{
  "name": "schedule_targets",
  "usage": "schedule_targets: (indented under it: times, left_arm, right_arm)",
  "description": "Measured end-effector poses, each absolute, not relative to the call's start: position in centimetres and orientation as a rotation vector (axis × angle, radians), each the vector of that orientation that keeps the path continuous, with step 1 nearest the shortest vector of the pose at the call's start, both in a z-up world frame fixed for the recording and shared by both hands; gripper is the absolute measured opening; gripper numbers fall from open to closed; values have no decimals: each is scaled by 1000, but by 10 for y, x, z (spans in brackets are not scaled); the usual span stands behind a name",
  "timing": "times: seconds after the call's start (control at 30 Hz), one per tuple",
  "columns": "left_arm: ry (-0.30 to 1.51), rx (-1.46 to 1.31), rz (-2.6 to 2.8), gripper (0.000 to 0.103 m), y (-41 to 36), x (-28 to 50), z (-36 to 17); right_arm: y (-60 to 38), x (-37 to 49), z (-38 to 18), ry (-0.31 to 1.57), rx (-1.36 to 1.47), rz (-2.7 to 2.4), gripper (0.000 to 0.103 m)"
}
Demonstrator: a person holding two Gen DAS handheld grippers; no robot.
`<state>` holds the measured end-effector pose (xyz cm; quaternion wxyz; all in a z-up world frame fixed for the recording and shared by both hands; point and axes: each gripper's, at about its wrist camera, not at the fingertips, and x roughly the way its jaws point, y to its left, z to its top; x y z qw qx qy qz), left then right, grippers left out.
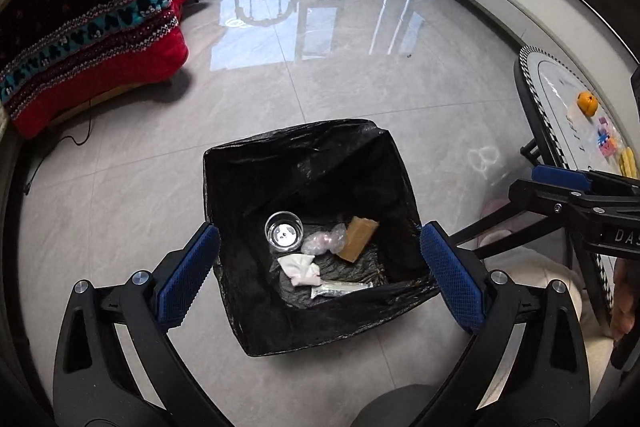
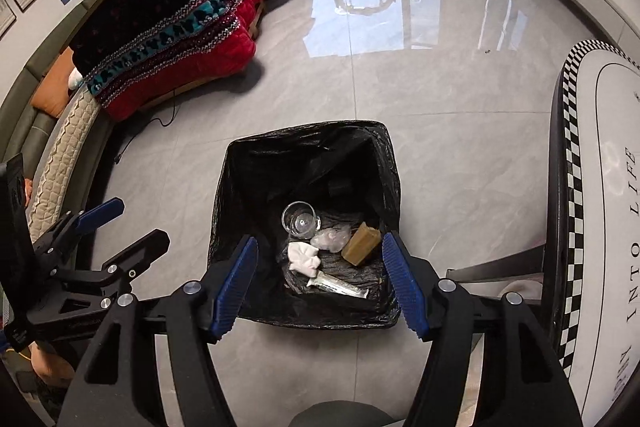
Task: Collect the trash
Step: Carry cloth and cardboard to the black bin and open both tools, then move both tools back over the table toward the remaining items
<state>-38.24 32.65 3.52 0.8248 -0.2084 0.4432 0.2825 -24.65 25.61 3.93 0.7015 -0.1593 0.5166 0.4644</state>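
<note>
Left gripper [image 1: 320,267] at lower centre of its view, blue pads wide apart, nothing between them, tilted down over the open mouth of the bin [image 1: 224,163]. Right gripper [image 2: 318,283] likewise low in its own frame, jaws parted less widely, empty, aimed into the same black-lined bin. Down on the liner's floor, centre of frame: clear glass cup [image 1: 284,230] upright, mouth facing the camera; crumpled clear wrap [image 1: 324,239] just right of it; brown block [image 1: 357,239] leaning, long axis running lower left to upper right; white tissue wad [image 1: 299,269] below the cup; silver tube [image 1: 340,289] lying flat, long axis nearly across the frame. Blanket [image 1: 92,19] upper left; checker-edged table [image 1: 540,99] at right edge
</note>
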Motion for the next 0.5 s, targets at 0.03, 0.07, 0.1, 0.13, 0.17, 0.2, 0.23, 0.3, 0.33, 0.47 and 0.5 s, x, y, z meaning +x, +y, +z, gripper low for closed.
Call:
schedule_targets:
  times: [0.03, 0.07, 0.1, 0.13, 0.17, 0.2, 0.23, 0.3, 0.33, 0.47, 0.5]
  left_arm:
    - [941, -442, 595, 97, 325, -381, 35]
    - [943, -440, 590, 97, 324, -379, 36]
    - [945, -436, 587, 97, 321, -378, 36]
    - [948, -431, 583, 97, 319, -376, 36]
    - [951, -427, 577, 97, 317, -373, 36]
    - [954, -423, 571, 97, 314, -371, 37]
    - [957, -417, 564, 97, 312, -367, 38]
    - [961, -403, 550, 97, 306, -360, 40]
    - [960, -397, 542, 97, 303, -356, 41]
    - [953, -384, 496, 97, 289, -335, 49]
    - [953, -380, 483, 97, 286, -329, 51]
  right_arm:
    - [254, -244, 40, 1151, -348, 1034, 66]
    - [253, -243, 41, 1151, -343, 1035, 66]
    - [251, -241, 42, 1149, -338, 1033, 66]
    - [248, -239, 42, 1148, -332, 1031, 66]
    - [245, -237, 42, 1150, -324, 1030, 66]
    - [242, -235, 43, 1152, -316, 1030, 66]
    - [238, -233, 43, 1151, -309, 1029, 66]
    - [230, -228, 45, 1148, -297, 1024, 66]
    - [226, -225, 46, 1146, -288, 1021, 66]
    - [204, -207, 51, 1138, -247, 994, 66]
    - [198, -201, 53, 1136, -235, 985, 66]
